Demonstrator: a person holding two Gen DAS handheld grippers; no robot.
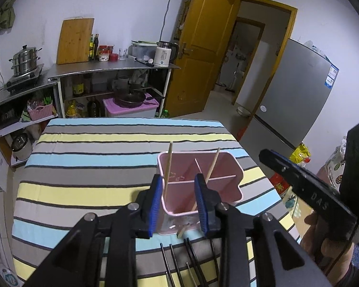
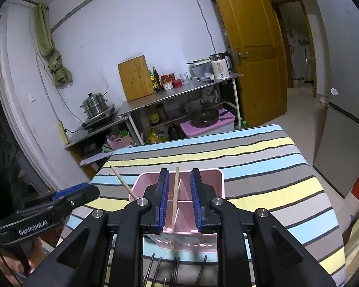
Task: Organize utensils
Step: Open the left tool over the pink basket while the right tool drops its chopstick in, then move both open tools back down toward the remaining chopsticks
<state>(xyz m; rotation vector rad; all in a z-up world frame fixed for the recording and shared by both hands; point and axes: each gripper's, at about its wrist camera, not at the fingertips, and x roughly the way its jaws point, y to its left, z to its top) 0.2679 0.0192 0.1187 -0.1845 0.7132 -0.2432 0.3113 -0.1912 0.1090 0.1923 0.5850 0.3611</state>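
**Listener:** What is in front of you, and what are the tongs doing?

**Operator:** I hold one pair in each hand. My left tongs (image 1: 178,179) are open, their blue pads apart. A pale wooden chopstick (image 1: 168,167) stands just inside the left pad, and a second chopstick (image 1: 212,165) leans past the right pad. Neither is pinched. My right tongs (image 2: 180,174) are open too. One chopstick rises in the gap between their pads, touching neither.

**Listener:** Where is the holder?

**Operator:** Directly ahead of both pairs and slightly below the tips. It is a pink plastic holder (image 1: 227,167), rectangular and split by thin dividers. It sits on a striped tablecloth (image 1: 83,167), and both chopsticks stand inside it, tilted, with their tops well above the rim. I cannot tell which sections they occupy.

**Listener:** What could go wrong?

**Operator:** I think the main risk is snagging. Each pair straddles a chopstick, so pulling back crookedly could drag a pad against one. That might lever it out or tip the holder, which looks light. The two pairs are also close together over the same holder, so they could knock each other.

**Listener:** Is anything left to sort?

**Operator:** Several thin dark utensils (image 1: 177,263) lie on the cloth beneath my left tongs, on the near side of the holder. Reaching down for them, I could nudge the holder forward.
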